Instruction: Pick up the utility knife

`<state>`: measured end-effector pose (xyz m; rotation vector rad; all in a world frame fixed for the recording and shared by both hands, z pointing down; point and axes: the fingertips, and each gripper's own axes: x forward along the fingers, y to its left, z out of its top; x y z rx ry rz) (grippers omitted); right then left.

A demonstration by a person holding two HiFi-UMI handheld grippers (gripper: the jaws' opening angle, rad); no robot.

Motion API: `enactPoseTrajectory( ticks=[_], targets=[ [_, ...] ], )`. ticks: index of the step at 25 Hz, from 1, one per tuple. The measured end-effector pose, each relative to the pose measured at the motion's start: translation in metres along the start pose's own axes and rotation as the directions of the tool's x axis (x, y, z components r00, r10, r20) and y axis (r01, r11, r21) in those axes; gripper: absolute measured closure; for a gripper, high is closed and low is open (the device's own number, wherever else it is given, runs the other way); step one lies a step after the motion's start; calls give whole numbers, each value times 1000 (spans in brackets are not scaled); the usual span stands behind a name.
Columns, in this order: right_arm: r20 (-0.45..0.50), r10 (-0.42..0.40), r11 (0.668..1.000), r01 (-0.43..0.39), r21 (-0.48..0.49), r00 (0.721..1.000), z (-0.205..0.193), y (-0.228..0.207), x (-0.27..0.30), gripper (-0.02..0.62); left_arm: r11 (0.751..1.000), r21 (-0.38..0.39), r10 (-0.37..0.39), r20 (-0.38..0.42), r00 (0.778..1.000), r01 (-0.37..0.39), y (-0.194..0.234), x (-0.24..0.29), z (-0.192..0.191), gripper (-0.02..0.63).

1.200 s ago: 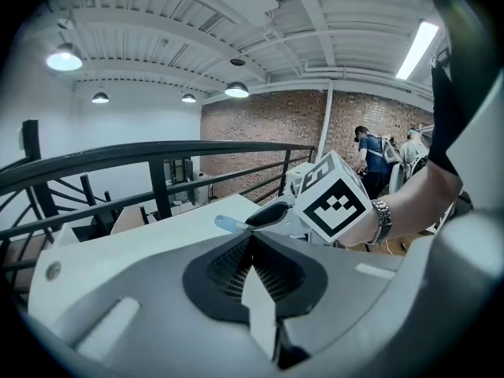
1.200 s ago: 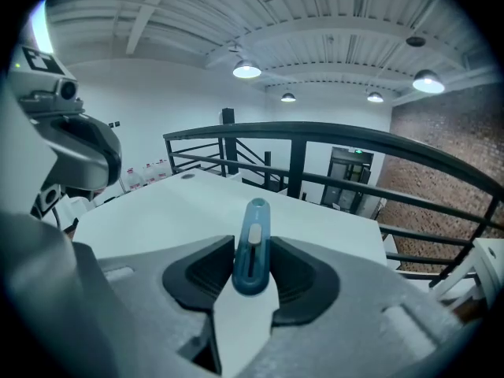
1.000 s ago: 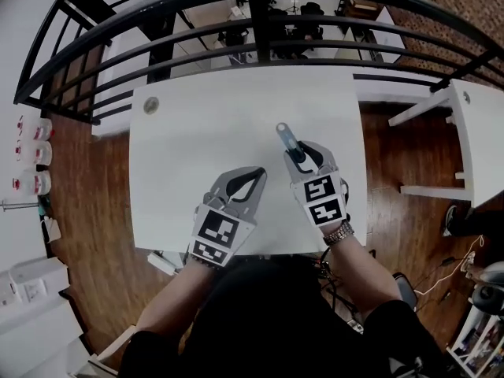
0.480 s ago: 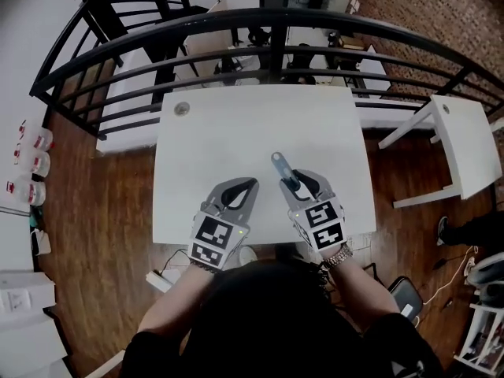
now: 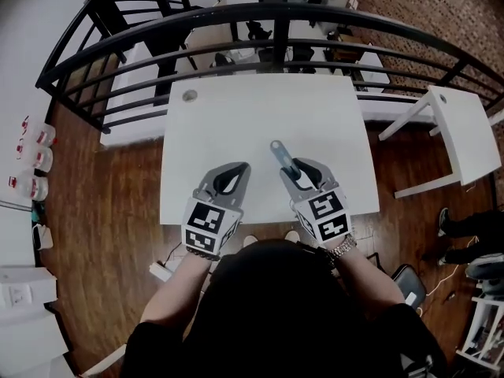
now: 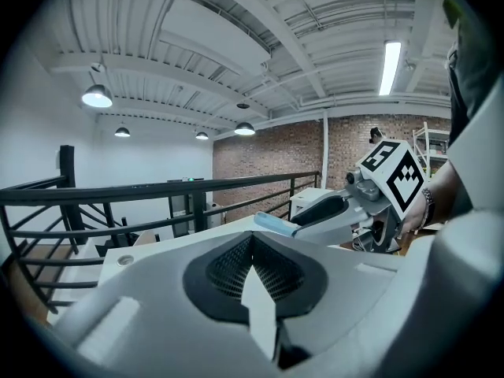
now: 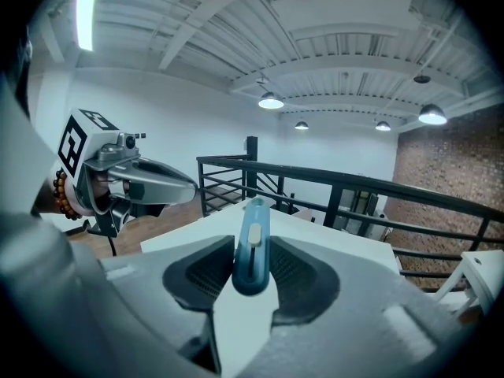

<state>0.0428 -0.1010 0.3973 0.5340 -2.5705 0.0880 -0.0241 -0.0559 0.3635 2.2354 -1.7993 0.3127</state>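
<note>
Both hand-held grippers have drawn back toward the near edge of the table point(image 5: 260, 109) since a second ago, and the utility knife point(image 5: 278, 151) has travelled with the right one.

We see a plain white table top, bare apart from one small round fitting point(image 5: 190, 95) near its far left corner. It stands on a dark wooden floor point(image 5: 118, 179), with a curved black railing point(image 5: 276, 12) running behind it. A second white table point(image 5: 465, 128) stands apart to the right, so we count two tables. By the left wall sit three small bottles point(image 5: 35, 157) with red marks (too small to tell more). In the gripper views the room has a white ribbed ceiling, a brick wall point(image 6: 268, 156) and four hanging lamps point(image 7: 270, 101), all lit.

We count two grippers and one knife. The right hand-held gripper point(image 5: 299, 168) has its jaws closed on the blue-grey utility knife, both pads pressing its sides near the butt end. The rest of the knife sticks out forward past the jaw tips, its pale slider facing up. It is held over the near part of the table, pointing away from us.

The left hand-held gripper point(image 5: 239, 168) has its jaws together, tips meeting, with nothing between them. It hangs just beside the right one, over the table's near edge, without touching it.
</note>
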Motion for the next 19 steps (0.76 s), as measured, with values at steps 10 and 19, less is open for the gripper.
enactPoseTrajectory(
  ticks=[10,19],
  targets=[
    [10,61,998,-61,-21,998,-29,-20,-8,463,999,-25,44,-20,999,-45,-22,35,-22,589],
    [-5,99,994,-99,-35,995,39,-55,38,463,996,-45,73,-40,996,-75,40,66,30,589]
  ],
)
